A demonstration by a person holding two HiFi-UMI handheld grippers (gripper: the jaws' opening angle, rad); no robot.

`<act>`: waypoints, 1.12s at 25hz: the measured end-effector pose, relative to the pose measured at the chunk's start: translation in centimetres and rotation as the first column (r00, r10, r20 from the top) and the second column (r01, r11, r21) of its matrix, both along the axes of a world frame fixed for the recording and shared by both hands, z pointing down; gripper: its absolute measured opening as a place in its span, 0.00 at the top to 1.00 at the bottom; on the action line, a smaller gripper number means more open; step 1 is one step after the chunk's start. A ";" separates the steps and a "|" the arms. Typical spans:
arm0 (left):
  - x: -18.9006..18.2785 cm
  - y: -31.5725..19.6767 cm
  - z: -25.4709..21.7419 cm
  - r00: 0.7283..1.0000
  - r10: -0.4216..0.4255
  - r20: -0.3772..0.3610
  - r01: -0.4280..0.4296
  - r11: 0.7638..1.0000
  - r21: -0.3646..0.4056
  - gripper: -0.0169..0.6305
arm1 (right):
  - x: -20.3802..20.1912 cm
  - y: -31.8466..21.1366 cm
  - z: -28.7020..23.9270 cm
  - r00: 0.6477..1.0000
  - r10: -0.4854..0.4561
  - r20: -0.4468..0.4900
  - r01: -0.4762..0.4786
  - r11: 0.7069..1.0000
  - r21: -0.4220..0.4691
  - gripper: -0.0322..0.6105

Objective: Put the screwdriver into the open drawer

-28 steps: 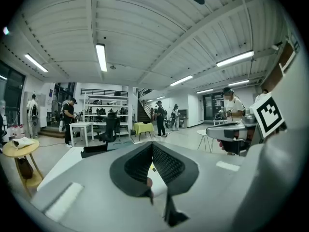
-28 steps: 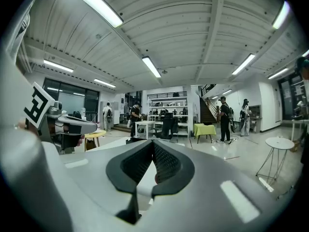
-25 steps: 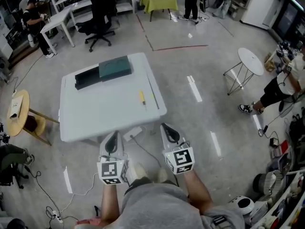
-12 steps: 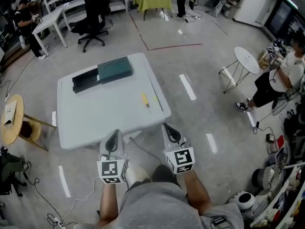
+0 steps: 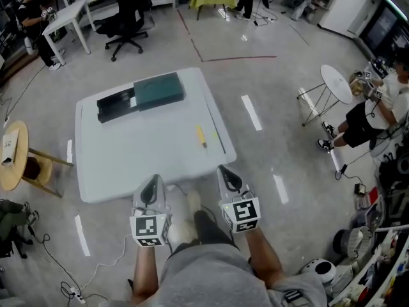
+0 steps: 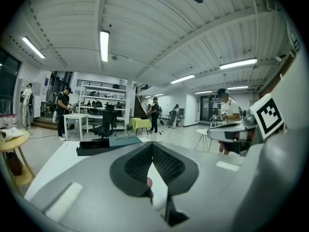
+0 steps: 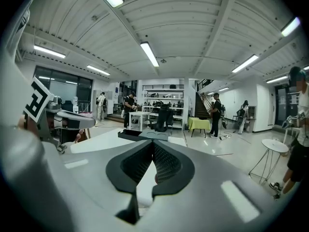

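We find the near and middle of the white table (image 5: 140,155) bare, with free passage across it from the near edge. At its far left stand the teal box (image 5: 158,90) and the open black drawer (image 5: 115,106), touching. Near the right edge lie the yellow screwdriver (image 5: 201,136) and a thin dark strip (image 5: 216,130), just beside each other.

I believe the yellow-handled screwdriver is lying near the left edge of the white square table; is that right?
Not quite: the yellow-handled screwdriver lies near the right edge of the white square table, as the head view shows.
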State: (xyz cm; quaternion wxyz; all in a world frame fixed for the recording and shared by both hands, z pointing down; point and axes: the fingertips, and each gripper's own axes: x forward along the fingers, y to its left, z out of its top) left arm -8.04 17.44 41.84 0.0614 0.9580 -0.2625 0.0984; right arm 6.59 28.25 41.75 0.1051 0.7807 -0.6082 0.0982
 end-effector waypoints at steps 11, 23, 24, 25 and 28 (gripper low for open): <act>5.8 -7.2 2.6 0.999 0.003 0.040 -0.001 0.999 -0.046 0.96 | 6.0 -7.8 3.3 0.999 0.003 0.047 0.000 0.998 -0.066 0.95; 11.3 -11.6 9.8 0.990 0.017 0.140 0.008 0.984 -0.177 0.96 | 11.1 -12.7 12.4 0.990 -0.008 0.142 0.044 0.967 -0.249 0.95; 11.7 -11.6 10.3 0.989 0.022 0.149 0.006 0.983 -0.186 0.96 | 11.4 -12.8 13.1 0.988 -0.007 0.152 0.047 0.965 -0.259 0.94; 12.0 -11.6 10.9 0.987 0.027 0.157 0.004 0.981 -0.196 0.95 | 11.7 -12.9 13.7 0.987 -0.005 0.163 0.050 0.962 -0.270 0.95; 12.7 -11.9 12.6 0.983 0.036 0.178 0.004 0.975 -0.220 0.95 | 12.2 -13.5 15.6 0.982 -0.008 0.189 0.065 0.952 -0.301 0.95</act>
